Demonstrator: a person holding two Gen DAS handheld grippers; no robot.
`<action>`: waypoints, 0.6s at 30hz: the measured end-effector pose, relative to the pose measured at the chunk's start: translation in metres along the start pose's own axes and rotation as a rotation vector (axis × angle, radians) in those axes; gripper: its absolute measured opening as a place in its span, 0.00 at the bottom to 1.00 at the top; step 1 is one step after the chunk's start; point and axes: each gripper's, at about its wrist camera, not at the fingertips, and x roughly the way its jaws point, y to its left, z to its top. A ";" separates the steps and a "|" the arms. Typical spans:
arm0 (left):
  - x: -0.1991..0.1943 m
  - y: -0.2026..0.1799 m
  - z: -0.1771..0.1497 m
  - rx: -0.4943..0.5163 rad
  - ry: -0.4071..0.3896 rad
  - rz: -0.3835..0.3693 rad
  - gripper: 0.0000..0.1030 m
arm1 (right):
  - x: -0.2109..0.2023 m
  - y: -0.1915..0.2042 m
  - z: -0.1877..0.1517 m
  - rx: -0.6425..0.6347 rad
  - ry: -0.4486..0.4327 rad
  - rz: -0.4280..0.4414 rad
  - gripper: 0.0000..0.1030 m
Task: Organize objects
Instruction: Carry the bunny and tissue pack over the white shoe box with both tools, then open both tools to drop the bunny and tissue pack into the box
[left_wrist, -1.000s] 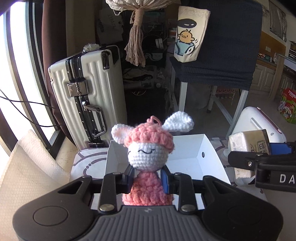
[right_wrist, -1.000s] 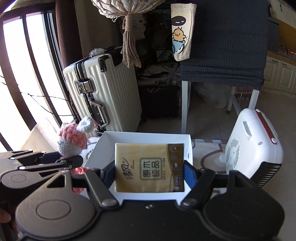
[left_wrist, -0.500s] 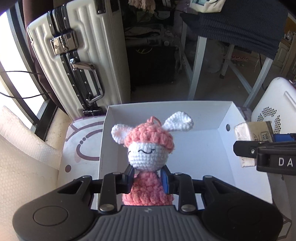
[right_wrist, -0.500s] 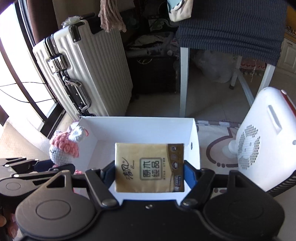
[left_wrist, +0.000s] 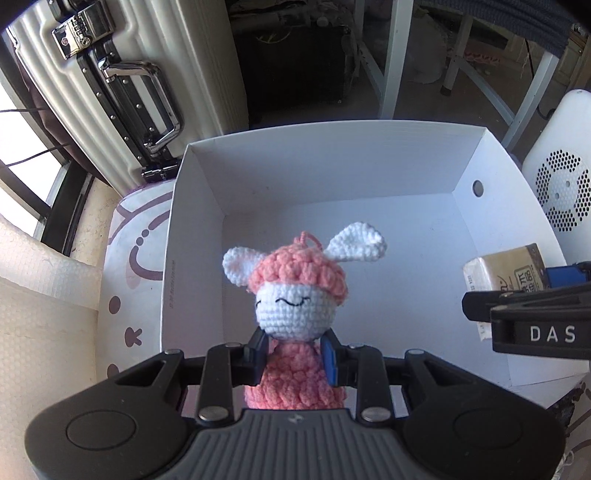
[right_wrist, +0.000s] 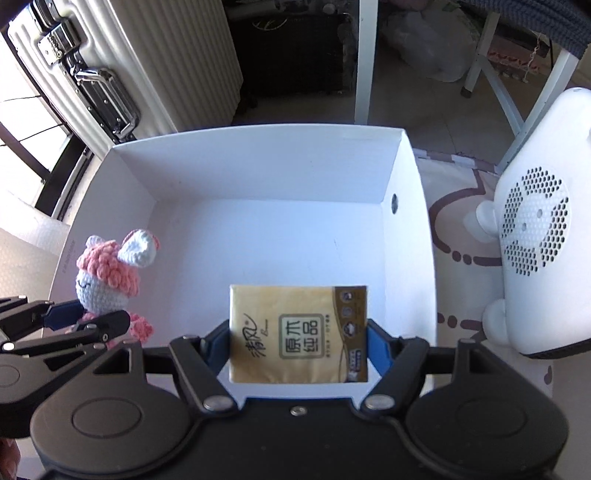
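Tilting down over the white box (left_wrist: 192, 258), with the suitcase (left_wrist: 122, 74) sliding to the top of both views since a second ago and the bare box floor now filling them. Looks like the placing step: both loads poised above the box, not yet released. Left gripper (left_wrist: 293, 354): fingers narrow, clamped on the pink body of the crocheted bunny (left_wrist: 295, 291), head upright above the box's left half. Right gripper (right_wrist: 298, 341): fingers set middling wide, pinching the sides of the yellow tissue pack (right_wrist: 298, 332), held over the near right part of the box. White fan heater (right_wrist: 535, 240) just beside the box's right wall.
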 end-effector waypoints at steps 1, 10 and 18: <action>0.001 -0.001 0.000 -0.001 0.003 0.001 0.31 | 0.001 -0.001 0.000 0.003 0.005 -0.002 0.72; 0.012 -0.009 0.002 0.012 0.019 0.013 0.32 | 0.005 -0.005 -0.001 0.011 0.026 -0.003 0.72; 0.005 -0.003 0.005 -0.024 -0.002 0.026 0.53 | 0.007 -0.005 -0.001 0.017 0.034 -0.019 0.78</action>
